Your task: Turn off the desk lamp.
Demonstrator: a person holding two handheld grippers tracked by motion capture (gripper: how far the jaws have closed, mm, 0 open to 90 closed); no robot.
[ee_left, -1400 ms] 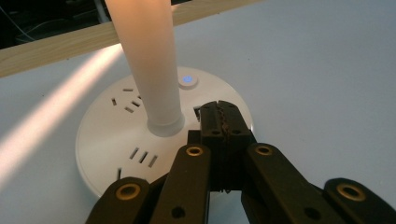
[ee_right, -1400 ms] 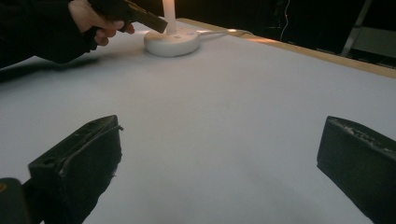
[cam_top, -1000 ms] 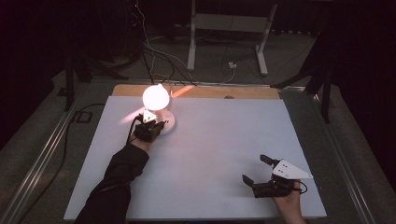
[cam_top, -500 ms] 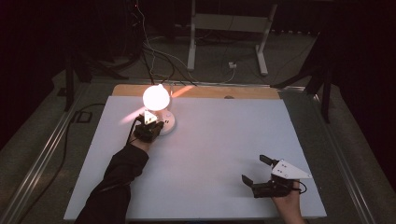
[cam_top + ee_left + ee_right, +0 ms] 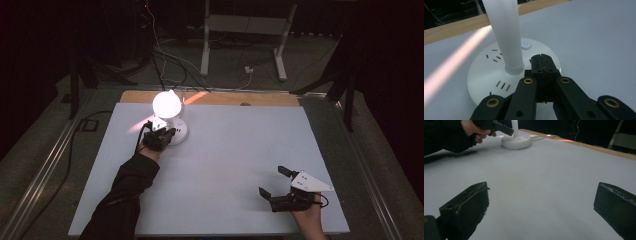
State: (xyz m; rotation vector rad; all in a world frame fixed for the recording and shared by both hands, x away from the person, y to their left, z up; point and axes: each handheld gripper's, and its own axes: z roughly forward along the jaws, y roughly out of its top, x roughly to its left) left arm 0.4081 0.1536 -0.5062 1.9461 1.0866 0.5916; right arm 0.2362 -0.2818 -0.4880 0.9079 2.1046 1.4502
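Where jaws meet, left gripper (image 5: pixel 541 60) over lamp base (image 5: pixel 486 72).

Lamp stem (image 5: pixel 504 32) — cut off by top edge

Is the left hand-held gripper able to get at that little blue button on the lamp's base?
Probably yes: the left hand-held gripper, jaws shut, sits over the lamp base just short of the blue button, with nothing between them.
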